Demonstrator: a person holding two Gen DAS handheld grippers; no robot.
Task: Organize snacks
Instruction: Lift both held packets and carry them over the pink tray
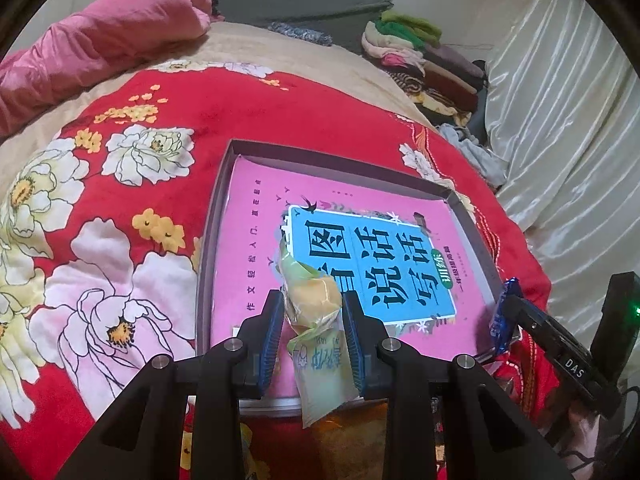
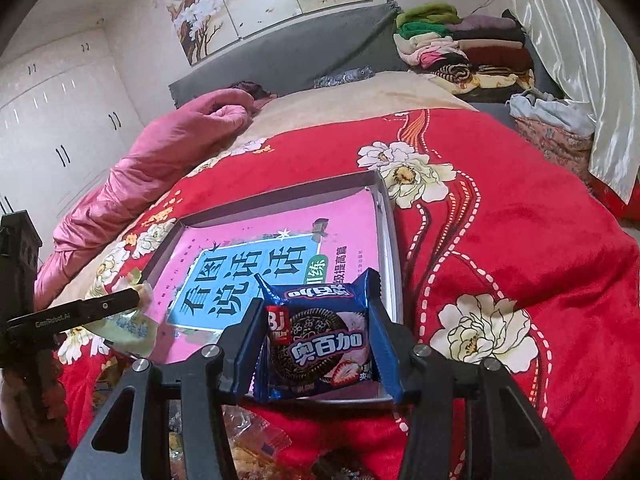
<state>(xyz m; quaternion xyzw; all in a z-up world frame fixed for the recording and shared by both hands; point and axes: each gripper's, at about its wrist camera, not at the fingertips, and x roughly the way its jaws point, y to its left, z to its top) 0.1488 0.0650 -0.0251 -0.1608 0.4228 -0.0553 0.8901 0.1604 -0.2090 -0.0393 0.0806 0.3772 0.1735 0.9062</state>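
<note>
A shallow grey box (image 1: 208, 240) (image 2: 390, 216) lies on the red flowered bedspread with a pink and blue book flat inside it. My left gripper (image 1: 312, 306) is shut on a yellow cake in a pale green clear wrapper (image 1: 314, 304), held over the box's near left part. My right gripper (image 2: 316, 320) is shut on a blue cookie packet (image 2: 320, 332) with a dark sandwich cookie printed on it, over the box's near right corner. Each gripper shows at the other view's edge: the right one (image 1: 516, 312), the left one (image 2: 132, 296) with its green wrapper (image 2: 128, 324).
More wrapped snacks (image 2: 256, 436) lie on the bedspread under my right gripper. A pink quilt (image 1: 100, 48) is bunched at the far left, folded clothes (image 2: 464, 44) are stacked at the far right by the curtain. The bedspread (image 2: 500, 220) spreads out right of the box.
</note>
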